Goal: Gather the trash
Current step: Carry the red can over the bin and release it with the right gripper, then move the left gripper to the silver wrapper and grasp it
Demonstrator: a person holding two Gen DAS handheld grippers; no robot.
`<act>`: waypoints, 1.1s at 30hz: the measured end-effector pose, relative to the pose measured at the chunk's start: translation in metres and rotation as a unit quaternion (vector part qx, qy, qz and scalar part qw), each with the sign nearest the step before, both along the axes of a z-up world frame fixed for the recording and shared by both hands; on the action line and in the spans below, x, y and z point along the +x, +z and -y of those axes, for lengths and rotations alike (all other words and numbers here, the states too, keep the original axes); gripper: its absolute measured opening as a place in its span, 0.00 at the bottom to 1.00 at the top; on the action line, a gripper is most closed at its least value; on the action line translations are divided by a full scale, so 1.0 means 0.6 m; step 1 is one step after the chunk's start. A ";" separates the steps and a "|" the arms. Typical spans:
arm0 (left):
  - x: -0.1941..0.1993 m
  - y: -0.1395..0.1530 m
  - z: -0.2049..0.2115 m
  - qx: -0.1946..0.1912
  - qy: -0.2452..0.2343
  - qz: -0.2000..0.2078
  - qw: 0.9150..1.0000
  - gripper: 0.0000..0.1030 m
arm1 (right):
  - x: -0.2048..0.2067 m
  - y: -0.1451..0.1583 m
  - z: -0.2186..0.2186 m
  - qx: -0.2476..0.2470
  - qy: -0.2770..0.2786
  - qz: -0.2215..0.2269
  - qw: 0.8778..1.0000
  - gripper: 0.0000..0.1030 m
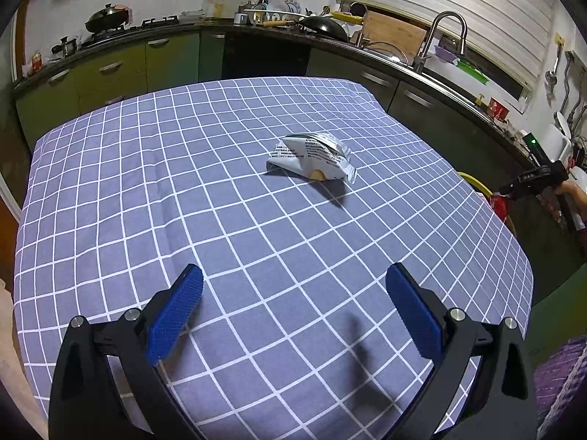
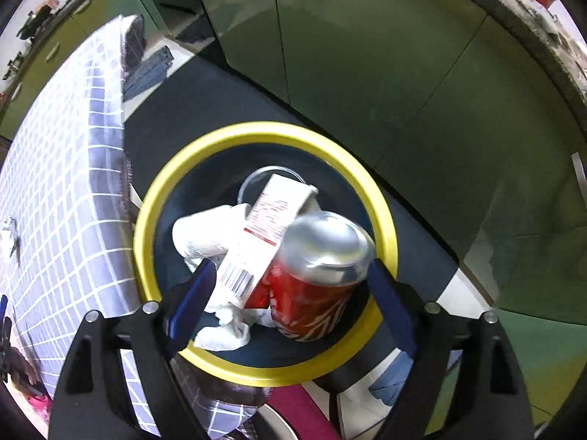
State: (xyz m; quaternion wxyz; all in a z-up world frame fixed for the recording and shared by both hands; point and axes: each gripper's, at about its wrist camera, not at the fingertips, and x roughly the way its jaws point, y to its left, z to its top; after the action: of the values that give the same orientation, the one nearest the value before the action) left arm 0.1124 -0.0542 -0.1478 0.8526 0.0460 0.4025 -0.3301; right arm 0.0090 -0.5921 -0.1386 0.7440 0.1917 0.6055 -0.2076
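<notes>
A crumpled white and silver snack wrapper [image 1: 312,159] lies on the blue checked tablecloth [image 1: 183,190], well ahead of my left gripper [image 1: 293,311], which is open and empty above the cloth. My right gripper [image 2: 290,289] is open directly over a yellow-rimmed trash bin [image 2: 264,135] beside the table. A red soda can [image 2: 315,286] sits between its fingers without being clamped. In the bin lie a white carton [image 2: 264,234], crumpled white tissue [image 2: 205,234] and a clear cup rim [image 2: 256,179]. The right gripper also shows in the left wrist view [image 1: 532,183].
Green kitchen cabinets [image 1: 121,69] and a dark counter with wok, sink and faucet [image 1: 444,36] wrap around the table's far side. The table edge [image 2: 110,168] runs just left of the bin. Cabinet doors [image 2: 367,73] stand behind the bin.
</notes>
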 end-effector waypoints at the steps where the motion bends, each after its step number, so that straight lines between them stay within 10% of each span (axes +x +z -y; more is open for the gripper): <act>1: 0.000 0.000 0.001 0.000 0.000 0.000 1.000 0.95 | -0.001 0.009 -0.009 0.001 0.006 0.007 1.000 0.78; 18: -0.005 0.016 0.120 0.057 -0.028 -0.048 0.997 0.95 | 0.036 0.039 -0.139 0.026 0.146 0.055 0.987 0.78; 26: 0.109 0.025 0.168 -0.001 0.117 -0.176 0.977 0.95 | 0.051 0.041 -0.156 0.038 0.193 0.073 0.978 0.78; 33: 0.165 0.025 0.203 0.026 0.211 -0.203 0.956 0.95 | 0.051 0.035 -0.133 0.054 0.209 0.087 0.973 0.78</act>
State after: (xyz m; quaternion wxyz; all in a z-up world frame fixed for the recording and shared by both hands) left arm 0.2111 -0.1762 -0.1327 0.8016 -0.0859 0.5762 -0.1347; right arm 0.0398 -0.5123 -0.1176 0.8095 0.1180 0.5752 0.0027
